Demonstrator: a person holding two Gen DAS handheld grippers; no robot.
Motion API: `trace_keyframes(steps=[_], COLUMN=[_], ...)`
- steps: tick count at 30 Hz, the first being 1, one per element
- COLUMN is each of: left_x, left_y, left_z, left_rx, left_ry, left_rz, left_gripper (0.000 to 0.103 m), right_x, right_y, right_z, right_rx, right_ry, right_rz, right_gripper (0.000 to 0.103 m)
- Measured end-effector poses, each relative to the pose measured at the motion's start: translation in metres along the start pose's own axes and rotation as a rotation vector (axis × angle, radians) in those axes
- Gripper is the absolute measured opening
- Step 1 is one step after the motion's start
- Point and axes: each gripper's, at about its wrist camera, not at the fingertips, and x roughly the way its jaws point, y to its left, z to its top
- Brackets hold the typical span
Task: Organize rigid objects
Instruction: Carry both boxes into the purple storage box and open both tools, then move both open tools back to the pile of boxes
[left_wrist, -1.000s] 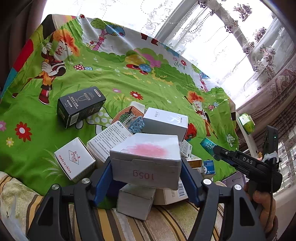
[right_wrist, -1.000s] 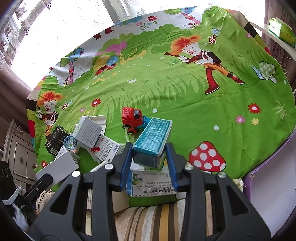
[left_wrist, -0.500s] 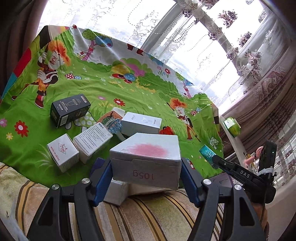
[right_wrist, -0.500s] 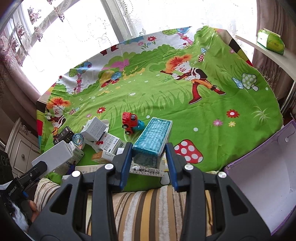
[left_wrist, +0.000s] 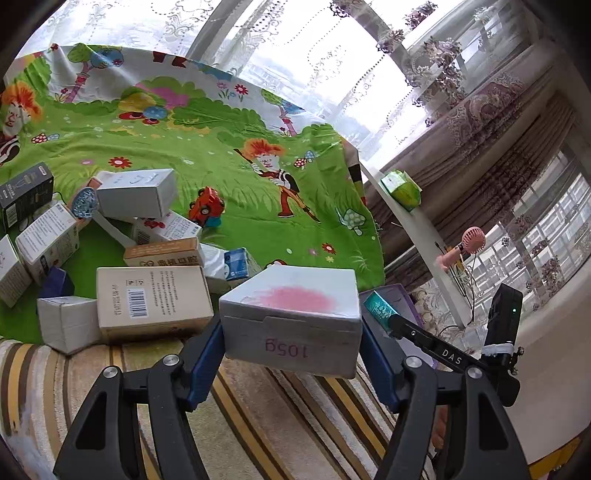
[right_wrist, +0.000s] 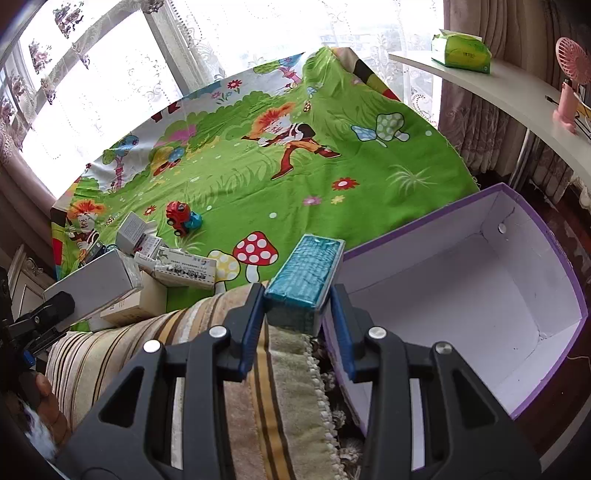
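My left gripper (left_wrist: 291, 334) is shut on a white box (left_wrist: 295, 314) with a pink smudge on top and "105g" written on its front; it hangs over the striped cover at the bed's edge. My right gripper (right_wrist: 298, 302) is shut on a teal box (right_wrist: 304, 273), held just left of the open purple-rimmed bin (right_wrist: 461, 295) with its white inside. That teal box (left_wrist: 380, 308) and the right gripper's arm also show at the right of the left wrist view. Several cartons (left_wrist: 147, 299) lie heaped on the green cartoon sheet (left_wrist: 240, 192).
A red toy car (right_wrist: 181, 218) stands on the sheet beyond the heap. A curved white shelf (right_wrist: 498, 92) at the right carries a green tissue pack (right_wrist: 461, 51) and a pink fan (right_wrist: 570, 74). Curtains and windows ring the bed. A striped blanket (right_wrist: 266, 387) covers the near edge.
Both grippers have swung to the right with their boxes still held, away from the heap. The purple bin has come fully into the right wrist view.
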Motion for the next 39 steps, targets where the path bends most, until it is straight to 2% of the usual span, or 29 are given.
trace_keyframes(steps=[7, 14, 16, 17, 18, 19, 21, 24, 28, 31, 34, 39], left_x=[0.029, 0.058, 0.067, 0.07, 0.072, 0.072, 0.071, 0.07, 0.065, 0.058, 0.052, 0.046], left_y=[-0.053, -0.101, -0.113, -0.118, -0.121, -0.123, -0.122, -0.114, -0.106, -0.108, -0.108, -0.093], left_z=[-0.016, -0.037, -0.043, -0.047, -0.05, -0.052, -0.052, -0.049, -0.046, -0.044, -0.042, -0.034], left_rx=[0.098, 0.206, 0.238, 0.259, 0.279, 0.294, 0.29, 0.248, 0.201, 0.237, 0.263, 0.232], left_ry=[0.09, 0.198, 0.238, 0.256, 0.263, 0.262, 0.258, 0.252, 0.221, 0.184, 0.163, 0.147], left_rz=[-0.052, -0.107, -0.125, -0.124, -0.113, -0.102, -0.096, -0.085, -0.096, -0.099, -0.069, -0.023], left_gripper=[0.07, 0.07, 0.073, 0.074, 0.076, 0.078, 0.078, 0.08, 0.081, 0.082, 0.082, 0.082], right_x=[-0.018, -0.035, -0.039, -0.04, -0.041, -0.042, -0.042, -0.042, -0.042, -0.044, -0.045, -0.051], right_y=[-0.049, -0.078, -0.085, -0.088, -0.092, -0.095, -0.098, -0.095, -0.086, -0.079, -0.074, -0.061], right_z=[-0.012, -0.018, -0.02, -0.02, -0.021, -0.021, -0.02, -0.018, -0.017, -0.016, -0.013, -0.012], right_rx=[0.069, 0.102, 0.117, 0.127, 0.137, 0.146, 0.153, 0.14, 0.096, 0.069, 0.062, 0.019], right_ry=[-0.007, -0.036, -0.039, -0.04, -0.043, -0.047, -0.059, -0.059, -0.065, -0.077, -0.095, -0.162], right_rz=[-0.069, -0.134, -0.149, -0.156, -0.163, -0.172, -0.19, -0.205, -0.245, -0.261, -0.249, -0.24], right_gripper=[0.041, 0.041, 0.042, 0.043, 0.051, 0.065, 0.078, 0.079, 0.087, 0.094, 0.1, 0.102])
